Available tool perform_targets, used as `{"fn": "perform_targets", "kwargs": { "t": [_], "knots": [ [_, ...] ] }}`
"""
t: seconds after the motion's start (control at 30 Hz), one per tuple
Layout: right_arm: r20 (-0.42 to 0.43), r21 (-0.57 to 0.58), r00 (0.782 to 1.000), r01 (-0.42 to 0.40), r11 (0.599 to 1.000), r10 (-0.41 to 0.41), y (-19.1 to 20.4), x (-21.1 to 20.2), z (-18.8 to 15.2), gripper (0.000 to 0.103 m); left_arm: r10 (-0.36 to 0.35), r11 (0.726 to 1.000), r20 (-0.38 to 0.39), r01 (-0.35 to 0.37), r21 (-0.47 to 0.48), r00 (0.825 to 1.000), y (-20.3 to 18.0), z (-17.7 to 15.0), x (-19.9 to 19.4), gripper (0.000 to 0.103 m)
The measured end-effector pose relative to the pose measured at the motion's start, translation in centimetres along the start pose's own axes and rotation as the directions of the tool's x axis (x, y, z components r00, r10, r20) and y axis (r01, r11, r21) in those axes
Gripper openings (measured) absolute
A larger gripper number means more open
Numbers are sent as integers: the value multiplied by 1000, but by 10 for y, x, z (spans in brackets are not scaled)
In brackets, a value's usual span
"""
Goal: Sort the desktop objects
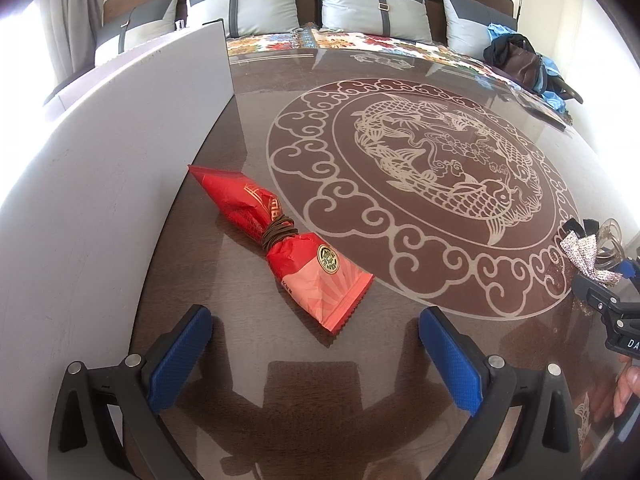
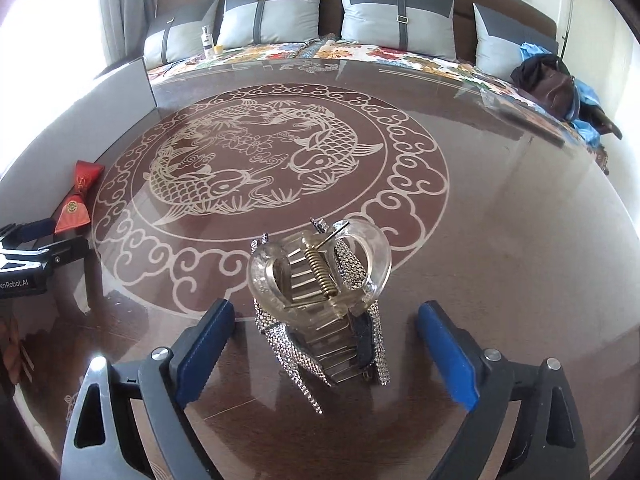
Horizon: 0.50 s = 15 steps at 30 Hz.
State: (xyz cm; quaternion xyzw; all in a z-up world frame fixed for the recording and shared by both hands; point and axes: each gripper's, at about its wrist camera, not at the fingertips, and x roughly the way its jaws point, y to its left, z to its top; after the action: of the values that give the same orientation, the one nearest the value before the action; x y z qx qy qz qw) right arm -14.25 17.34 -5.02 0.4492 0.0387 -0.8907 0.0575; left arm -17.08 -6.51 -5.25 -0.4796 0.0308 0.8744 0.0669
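On the glass-topped table, toward its near right part, a clear hair clip lies on a rhinestone bow, both between the wide-open jaws of the right gripper; neither blue pad touches them. The pile appears to be set down here, so the step in hand is judged the release of the hair things at their sorting place. At the left of the table a red snack packet, tied at the waist with a brown cord, lies just beside a grey board. The left gripper hovers just short of it, jaws open and empty. The next move probably calls for backing the right gripper away without snagging the bow, or closing the left one across the packet. The left wrist view alone shows the cord and a fingertip at the right edge; the right wrist view alone shows the clip's spring and teeth, and a small bottle by the cushions.
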Motion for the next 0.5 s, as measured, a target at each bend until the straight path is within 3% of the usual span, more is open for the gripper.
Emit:
{"fn": "perform_targets", "kwargs": {
  "t": [0.1,0.3,0.37,0.43,0.47,0.5],
  "knots": [
    [0,0,1000,0,1000,0,1,0,0,94,-24,1000,-13,23,-21,1000,4,5,0,103],
    [0,1,1000,0,1000,0,1,0,0,94,-3,991,-46,-3,-132,999,17,43,22,103],
    [0,1,1000,0,1000,0,1,0,0,94,57,994,-23,-59,-88,998,12,51,24,73],
    [-2,2,1000,-6,1000,6,0,0,0,94,49,996,-6,-49,-71,999,11,54,22,31],
    [-7,0,1000,-19,1000,19,0,1,0,98,15,997,-8,-15,-77,1000,13,55,20,22],
    [-15,-7,999,-40,999,40,0,1,0,101,-24,996,-6,24,-81,1000,15,53,18,21]
  ]
}}
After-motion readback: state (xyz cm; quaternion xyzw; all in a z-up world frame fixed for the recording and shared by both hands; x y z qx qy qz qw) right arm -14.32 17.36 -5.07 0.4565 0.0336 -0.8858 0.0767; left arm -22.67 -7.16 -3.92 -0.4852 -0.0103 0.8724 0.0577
